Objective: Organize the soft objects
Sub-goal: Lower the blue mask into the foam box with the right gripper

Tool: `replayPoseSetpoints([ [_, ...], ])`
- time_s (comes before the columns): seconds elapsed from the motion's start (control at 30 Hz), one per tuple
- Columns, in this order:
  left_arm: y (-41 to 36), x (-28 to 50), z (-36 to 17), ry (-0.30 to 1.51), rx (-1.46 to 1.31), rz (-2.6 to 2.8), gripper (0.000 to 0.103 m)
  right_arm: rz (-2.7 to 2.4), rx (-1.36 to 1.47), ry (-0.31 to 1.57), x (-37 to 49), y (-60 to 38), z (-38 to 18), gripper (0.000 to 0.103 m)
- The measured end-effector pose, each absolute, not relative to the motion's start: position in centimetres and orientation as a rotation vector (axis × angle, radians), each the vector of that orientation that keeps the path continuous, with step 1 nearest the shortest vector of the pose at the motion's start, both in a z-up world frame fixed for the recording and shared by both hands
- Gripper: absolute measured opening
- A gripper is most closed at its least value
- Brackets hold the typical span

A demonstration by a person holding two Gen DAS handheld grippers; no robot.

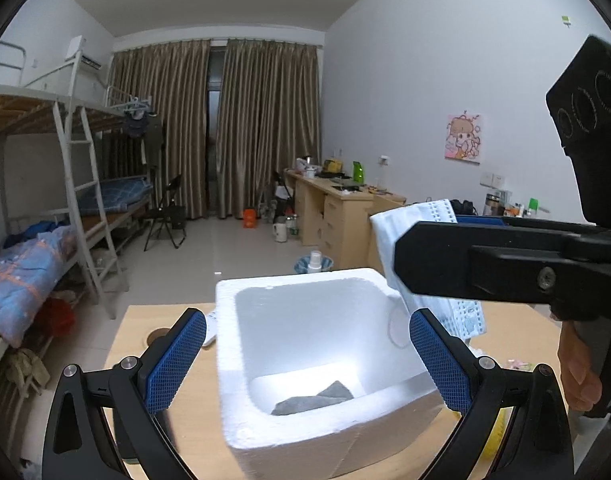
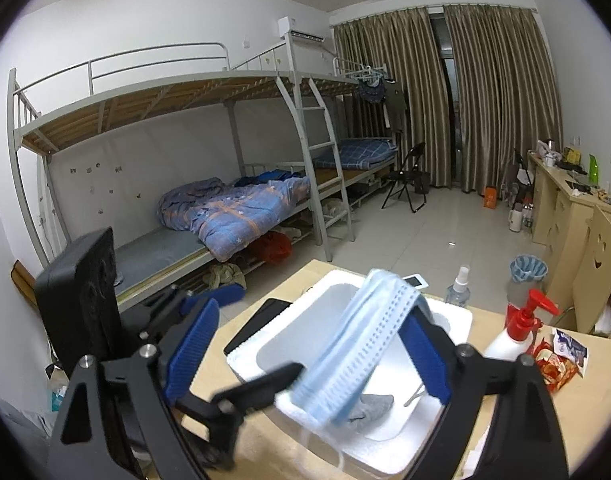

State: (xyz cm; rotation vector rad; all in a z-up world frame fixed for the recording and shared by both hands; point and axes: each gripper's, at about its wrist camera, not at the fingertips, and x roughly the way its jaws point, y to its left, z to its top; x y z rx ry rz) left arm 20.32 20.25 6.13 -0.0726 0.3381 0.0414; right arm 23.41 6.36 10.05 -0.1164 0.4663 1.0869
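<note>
Above the white foam box (image 1: 305, 360), the right gripper (image 2: 309, 364) is hanging with its pads spread, a blue face mask (image 2: 357, 344) draping over it; the left gripper (image 1: 307, 360) is gaping beside the box, while a grey cloth (image 1: 313, 398) is lying inside.

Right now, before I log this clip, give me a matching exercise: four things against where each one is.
Things:
1. blue face mask
2. grey cloth
3. red-topped pump bottle
4. left tool

Places:
A. lying on the floor of the foam box
B. open, fingers framing the box
C. standing on the table beside the box
D. hanging off the open right tool, over the box

Pairs: 1-D, 2-A, 3-C, 4-B.
</note>
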Motion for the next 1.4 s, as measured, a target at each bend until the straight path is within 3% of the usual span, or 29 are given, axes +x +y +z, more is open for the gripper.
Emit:
replayPoseSetpoints([
  [0.8, 20.0, 19.7, 6.2, 0.267, -0.231, -0.215, 0.102, 1.218, -0.028, 0.459, 22.9, 7.0, 10.7, 0.099],
  [1.4, 24.5, 22.7, 4.5, 0.356, -0.302, 0.242, 0.102, 1.21, -0.074, 0.604, 23.3, 6.6, 9.4, 0.101],
])
